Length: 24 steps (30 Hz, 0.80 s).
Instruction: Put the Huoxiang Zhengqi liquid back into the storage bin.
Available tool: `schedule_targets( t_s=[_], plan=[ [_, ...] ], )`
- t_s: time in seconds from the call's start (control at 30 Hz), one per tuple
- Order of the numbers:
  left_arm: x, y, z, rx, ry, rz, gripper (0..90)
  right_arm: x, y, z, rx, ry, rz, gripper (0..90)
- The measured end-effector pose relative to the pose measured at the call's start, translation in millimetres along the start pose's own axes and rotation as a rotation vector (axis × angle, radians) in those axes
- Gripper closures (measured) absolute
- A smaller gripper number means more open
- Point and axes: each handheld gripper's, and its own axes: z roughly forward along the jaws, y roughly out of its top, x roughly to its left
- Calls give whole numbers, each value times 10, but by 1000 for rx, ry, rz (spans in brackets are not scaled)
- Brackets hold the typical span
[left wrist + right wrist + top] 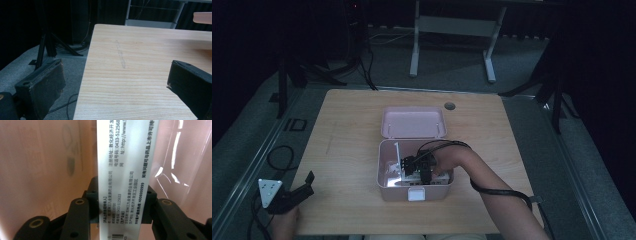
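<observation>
An open pink storage box stands mid-table, its lid lying flat behind it. My right gripper reaches down into the box. In the right gripper view its jaws press on both sides of a white printed carton, held upright against the pink inner wall. More white packaging lies in the box bottom. My left gripper rests at the table's front left corner, jaws wide apart with nothing between them, pointing across bare wood.
The wooden table has a round cable hole near its far edge. A cable trails from the right gripper along the forearm. Loose cables lie on the floor at left. A white desk frame stands beyond.
</observation>
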Motion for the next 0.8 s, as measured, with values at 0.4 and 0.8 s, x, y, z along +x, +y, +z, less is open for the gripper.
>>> schedule_targets(
  t_s=[0.4, 0.8],
  plan=[
    [-4, 0, 3, 1, 1, 3, 16, -29, -21, -26, 8, 21, 16, 579],
    [-7, 0, 6, 3, 2, 3, 16, -30, -145, -370, -11, -8, 37, 517]
  ],
)
